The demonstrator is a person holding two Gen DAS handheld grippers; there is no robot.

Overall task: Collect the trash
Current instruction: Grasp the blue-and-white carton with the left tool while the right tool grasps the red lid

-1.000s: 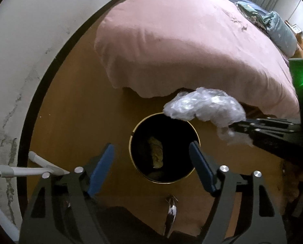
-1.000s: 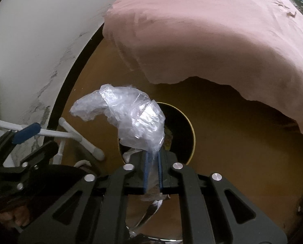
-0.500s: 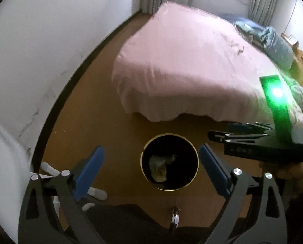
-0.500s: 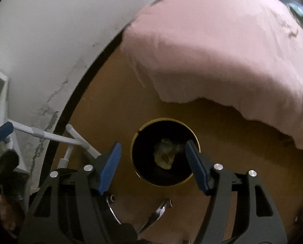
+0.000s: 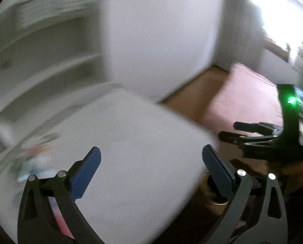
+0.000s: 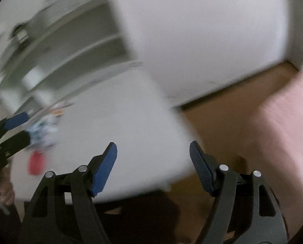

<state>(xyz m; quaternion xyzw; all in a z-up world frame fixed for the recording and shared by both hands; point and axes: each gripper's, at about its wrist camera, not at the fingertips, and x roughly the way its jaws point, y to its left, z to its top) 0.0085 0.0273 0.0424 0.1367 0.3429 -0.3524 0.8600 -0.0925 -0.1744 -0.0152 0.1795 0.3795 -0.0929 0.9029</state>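
Both views are smeared with motion blur, so fine detail is lost; the left tongs (image 5: 151, 160) stand wide apart with nothing between their blue pads, held above the white worktop (image 5: 131, 142); the right tongs (image 6: 153, 158) are likewise spread apart and carry nothing, hanging over the near corner of the same worktop (image 6: 114, 122).

The trash on the worktop shows as a blurred cluster at its far left side: in the right wrist view a pale, crumpled, whitish-blue scrap (image 6: 43, 132) with flecks of orange beside it, and just nearer the camera a small red blob (image 6: 35, 163) whose shape cannot be made out; in the left wrist view the same litter (image 5: 33, 158) appears as a streak of pale blue, green and orange smudges, too blurred to tell what each piece is.

At the lower right of the left wrist view, past the edge of the worktop and partly hidden by the right finger of the left tongs, a piece of gold rim of the bin (image 5: 218, 202) shows on the floor; its contents cannot be seen.

Behind the worktop stands a white shelf unit (image 6: 70, 46); a pink bed (image 6: 283, 132) lies to the right over the brown wooden floor (image 6: 222, 118).
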